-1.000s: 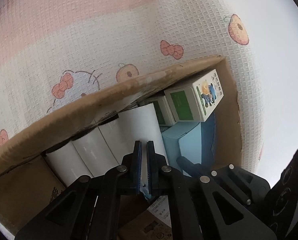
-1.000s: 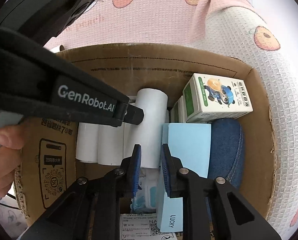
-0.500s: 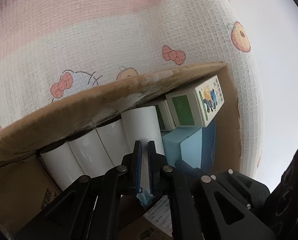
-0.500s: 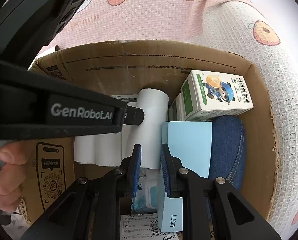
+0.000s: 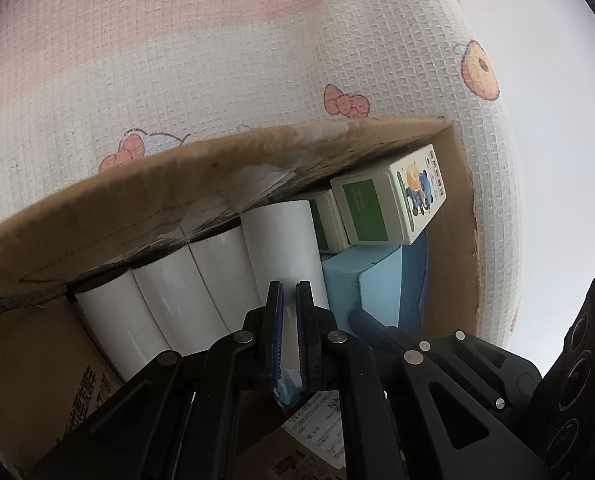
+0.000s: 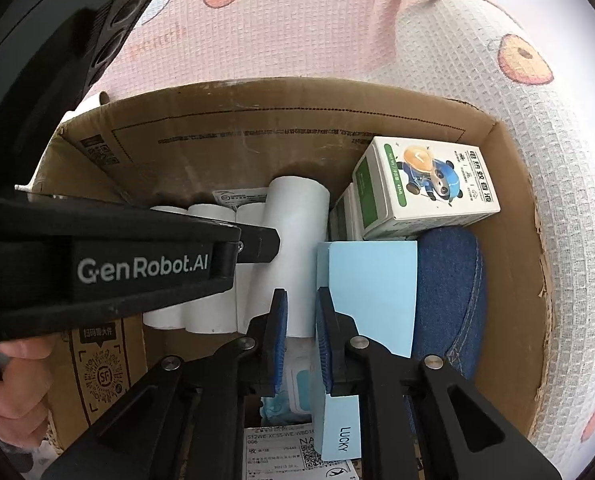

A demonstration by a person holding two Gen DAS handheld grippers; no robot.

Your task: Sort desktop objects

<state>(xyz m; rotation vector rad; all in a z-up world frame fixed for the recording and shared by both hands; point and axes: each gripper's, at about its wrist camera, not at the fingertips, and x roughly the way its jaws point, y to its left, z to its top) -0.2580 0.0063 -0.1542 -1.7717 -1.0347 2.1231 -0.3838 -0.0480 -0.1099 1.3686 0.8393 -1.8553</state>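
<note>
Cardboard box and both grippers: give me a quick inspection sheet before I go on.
Surface: waffle-weave cloth in pink and white with fruit and bow prints, under the box.
Job's things: cardboard box holds a row of white rolls, two green-and-white cartons, the panda carton on top, a light blue box marked LUCKY, and a denim pouch.
Clutter: blue-and-white packet low in the box.
Grippers: left gripper shut on the packet's edge; right gripper open above it, empty.
Cables: nothing seen.
Surroundings: plain white beyond the cloth.
</note>
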